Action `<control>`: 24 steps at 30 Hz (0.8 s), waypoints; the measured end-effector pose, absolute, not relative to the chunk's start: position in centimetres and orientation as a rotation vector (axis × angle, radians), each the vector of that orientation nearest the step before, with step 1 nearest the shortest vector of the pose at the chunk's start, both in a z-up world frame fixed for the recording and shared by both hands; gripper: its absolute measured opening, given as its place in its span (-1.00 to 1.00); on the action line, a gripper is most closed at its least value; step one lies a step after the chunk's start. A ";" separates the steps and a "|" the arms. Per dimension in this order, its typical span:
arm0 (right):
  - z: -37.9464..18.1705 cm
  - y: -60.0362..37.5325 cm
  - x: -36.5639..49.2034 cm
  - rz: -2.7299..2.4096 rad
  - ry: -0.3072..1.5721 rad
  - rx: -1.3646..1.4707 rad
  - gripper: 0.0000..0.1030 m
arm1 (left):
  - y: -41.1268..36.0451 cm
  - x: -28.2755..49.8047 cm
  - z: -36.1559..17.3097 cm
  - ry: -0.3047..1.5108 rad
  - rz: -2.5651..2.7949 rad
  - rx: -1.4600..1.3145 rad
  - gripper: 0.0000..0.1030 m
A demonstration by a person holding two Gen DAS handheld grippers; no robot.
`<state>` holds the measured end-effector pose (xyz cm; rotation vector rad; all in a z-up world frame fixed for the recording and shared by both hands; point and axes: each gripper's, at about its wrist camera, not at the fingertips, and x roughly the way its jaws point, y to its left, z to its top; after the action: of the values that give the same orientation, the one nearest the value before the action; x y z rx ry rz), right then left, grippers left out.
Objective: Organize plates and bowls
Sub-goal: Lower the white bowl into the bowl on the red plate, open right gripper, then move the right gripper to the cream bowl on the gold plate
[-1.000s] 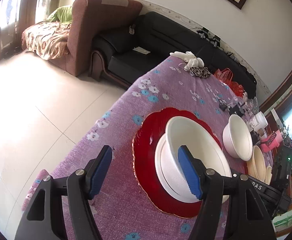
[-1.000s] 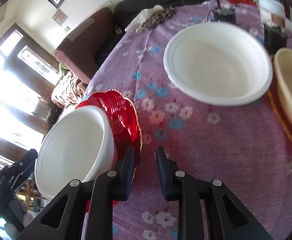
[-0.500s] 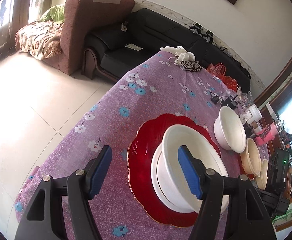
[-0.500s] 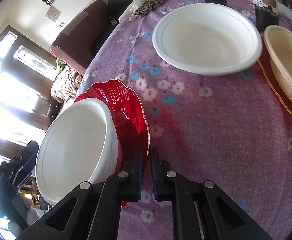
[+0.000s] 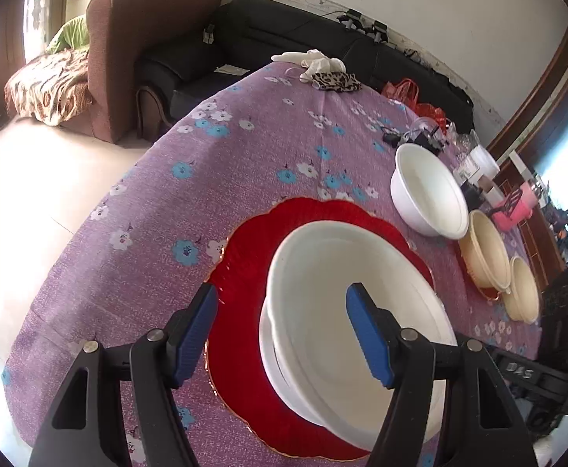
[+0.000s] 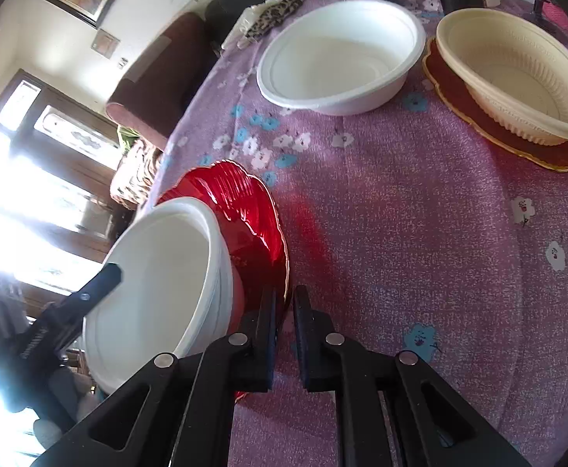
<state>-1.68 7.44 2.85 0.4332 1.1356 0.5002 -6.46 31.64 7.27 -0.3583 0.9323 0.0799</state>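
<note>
Red plate [image 6: 253, 225] tilted on the purple flowered tablecloth [image 6: 420, 253], near rim pinched in the narrow right claw [image 6: 284, 307], scalloped edge running away toward the sofa. In it, stacked white bowls [image 5: 346, 311], empty. Left claw [image 5: 280, 323] wide, one finger inside the top bowl, the other outside; contact hard to judge. Beyond, single white bowl [image 6: 338, 54], empty; cream bowl [image 6: 517, 74] on a second red plate [image 6: 498, 132]. Lettering on black gear, perhaps "DAS".
</note>
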 end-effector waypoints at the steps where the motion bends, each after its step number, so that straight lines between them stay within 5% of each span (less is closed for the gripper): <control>1: 3.4 6.9 -2.1 0.500 1.109 0.432 -0.79 | 31.4 -6.3 7.1 0.936 0.091 -0.344 0.32; 18: 5.5 -4.7 -5.9 0.408 0.952 0.539 -0.72 | 28.5 -6.8 5.2 0.870 0.191 -0.149 0.32; 24: 5.6 -10.0 -6.4 0.312 0.914 0.576 -0.67 | 29.8 -9.6 9.0 0.780 0.224 -0.138 0.33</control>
<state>-6.42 -10.03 5.59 0.5757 0.9136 0.3121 -9.60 29.83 8.95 -0.1382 0.7799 0.2241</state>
